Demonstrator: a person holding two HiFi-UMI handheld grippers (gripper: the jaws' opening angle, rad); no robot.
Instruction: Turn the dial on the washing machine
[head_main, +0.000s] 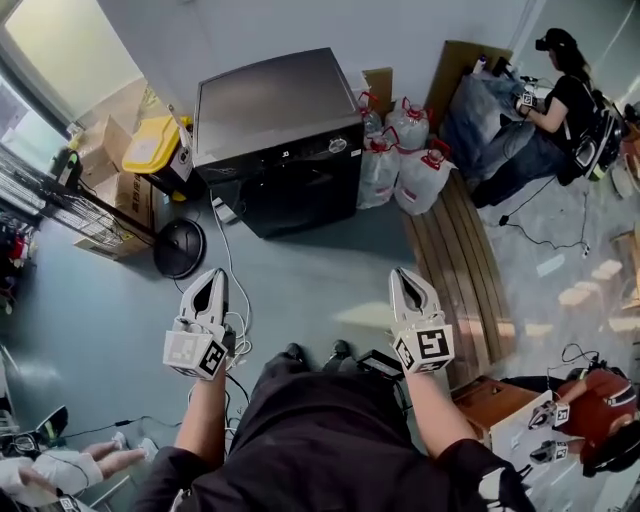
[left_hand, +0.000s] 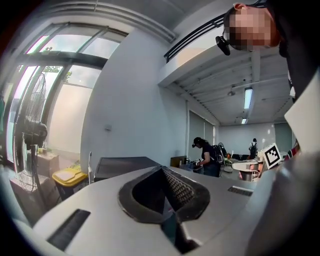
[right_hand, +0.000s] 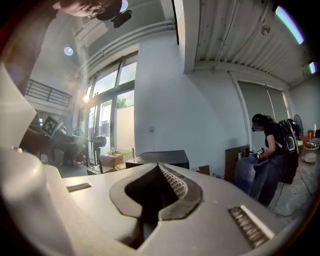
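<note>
Two grippers hang well short of the washing machine (head_main: 275, 130), across open floor from its front; the left gripper (head_main: 212, 278) has its jaws pressed together on nothing, and the right gripper (head_main: 408, 276) is likewise closed and empty. The task looks not yet begun; the approach to the machine, the opening of a gripper, the grasp and the turn are all left to do. The dial I cannot pick out for certain; it is probably among the small pale marks on the control strip (head_main: 300, 152) along the machine's upper front edge.

The head view alone shows that front face, the tied bags (head_main: 400, 150) at the machine's right and the yellow bin (head_main: 150, 143) at its left; the two gripper views show only the machine's dark lid beyond the meeting tips. The left gripper view adds a standing fan (left_hand: 30, 135) to the machine's left; the right gripper view adds a person (right_hand: 272, 150) bent over a bag to the machine's right.
</note>
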